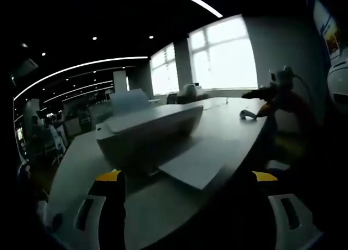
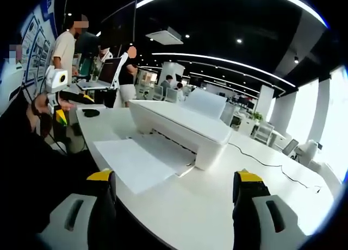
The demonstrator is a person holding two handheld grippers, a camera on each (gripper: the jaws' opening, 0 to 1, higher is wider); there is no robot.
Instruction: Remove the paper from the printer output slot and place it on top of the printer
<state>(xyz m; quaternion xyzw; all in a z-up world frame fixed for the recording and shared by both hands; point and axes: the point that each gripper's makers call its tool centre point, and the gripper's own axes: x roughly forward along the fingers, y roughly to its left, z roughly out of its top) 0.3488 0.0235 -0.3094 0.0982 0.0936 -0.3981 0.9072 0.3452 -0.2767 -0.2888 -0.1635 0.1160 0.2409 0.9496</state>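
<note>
We're holding both claws wide and empty – left claw (image 1: 187,201) and right claw (image 2: 174,198) hovering short of the paper (image 2: 138,160). Sheet's lying in the printer (image 2: 182,125) output slot, front edge sticking out over the white counter (image 2: 272,168). It's looking thin, light, floppy – prob. sagging if pinched at one corner, so we're favouring the free front edge, w/ a gentle pinch.

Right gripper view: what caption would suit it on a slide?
Open right gripper faces a white printer on a white table, a sheet of paper lying in its output slot.
</note>
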